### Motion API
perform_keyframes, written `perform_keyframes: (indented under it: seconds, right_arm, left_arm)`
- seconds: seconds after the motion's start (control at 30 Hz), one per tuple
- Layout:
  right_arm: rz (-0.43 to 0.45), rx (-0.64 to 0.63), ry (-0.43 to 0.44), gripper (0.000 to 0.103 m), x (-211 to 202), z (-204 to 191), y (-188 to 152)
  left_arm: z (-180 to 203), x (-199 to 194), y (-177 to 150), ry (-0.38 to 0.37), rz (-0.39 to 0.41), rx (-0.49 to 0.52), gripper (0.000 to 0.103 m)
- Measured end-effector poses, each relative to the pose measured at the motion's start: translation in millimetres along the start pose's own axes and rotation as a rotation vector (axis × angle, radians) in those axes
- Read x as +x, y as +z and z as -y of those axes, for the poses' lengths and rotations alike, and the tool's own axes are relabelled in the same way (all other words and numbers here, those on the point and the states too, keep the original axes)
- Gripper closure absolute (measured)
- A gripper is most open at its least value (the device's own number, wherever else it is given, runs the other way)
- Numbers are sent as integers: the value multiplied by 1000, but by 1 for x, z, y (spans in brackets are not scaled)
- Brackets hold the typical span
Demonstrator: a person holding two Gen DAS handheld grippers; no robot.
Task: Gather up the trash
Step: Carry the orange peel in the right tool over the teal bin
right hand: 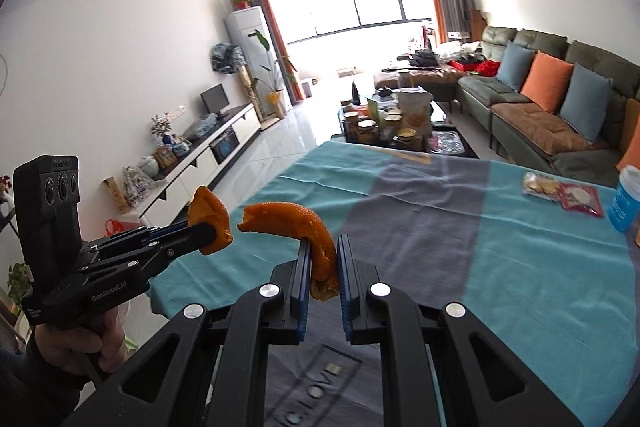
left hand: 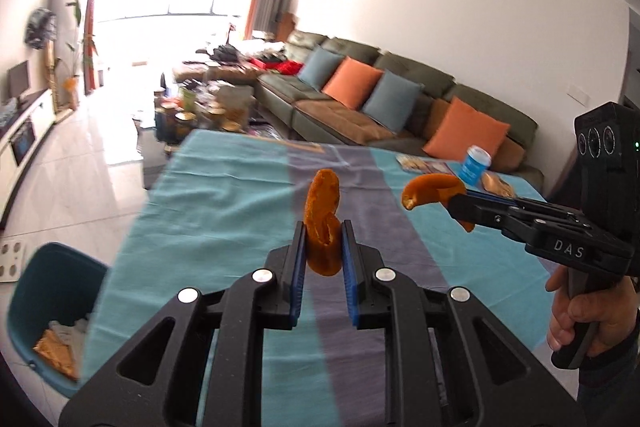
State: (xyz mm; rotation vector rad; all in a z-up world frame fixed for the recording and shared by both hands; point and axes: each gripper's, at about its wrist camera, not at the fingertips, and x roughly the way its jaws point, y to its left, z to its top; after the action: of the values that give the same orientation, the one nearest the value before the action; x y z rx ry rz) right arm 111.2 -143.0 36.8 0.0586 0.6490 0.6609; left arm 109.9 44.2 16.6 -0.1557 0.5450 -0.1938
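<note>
The person is holding two grippers out over the table (left hand: 224,187), each one clamped on its own piece of orange peel, so there are two peels in the air and none that I can see lying on the cloth. The left gripper (left hand: 323,247) is pinching a folded peel (left hand: 323,215) upright between its blue pads, while the right gripper (right hand: 323,263) is squeezing a long curved peel (right hand: 296,219) by its lower end, the rest arching off to the left. Both pieces are being carried clear of the tabletop, presumably so they can go into the one teal bin (left hand: 52,291) standing beside the table's left edge, which is already holding some scraps. Still sitting on the far right of the cloth are one blue can (left hand: 474,167) and about three snack packets (right hand: 560,193), likely next to collect.
</note>
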Motion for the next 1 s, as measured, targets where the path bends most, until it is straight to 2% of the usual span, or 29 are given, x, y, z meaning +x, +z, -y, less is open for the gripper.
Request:
perform_keyframes:
  seconds: [0.57,0.83,1.0]
  right_arm:
    - [-4,-117,165,91,53,-97,27]
    - [-15,-161,237,91,80,-138,36]
    - [-58,-201,271,91,106,-166,37]
  left_arm:
    - [-100,-97,-6,247,105,-103,86]
    - [-148,-142,-14,363,124,-144,86]
    - [-181,-160,-22,423,115,-179,86]
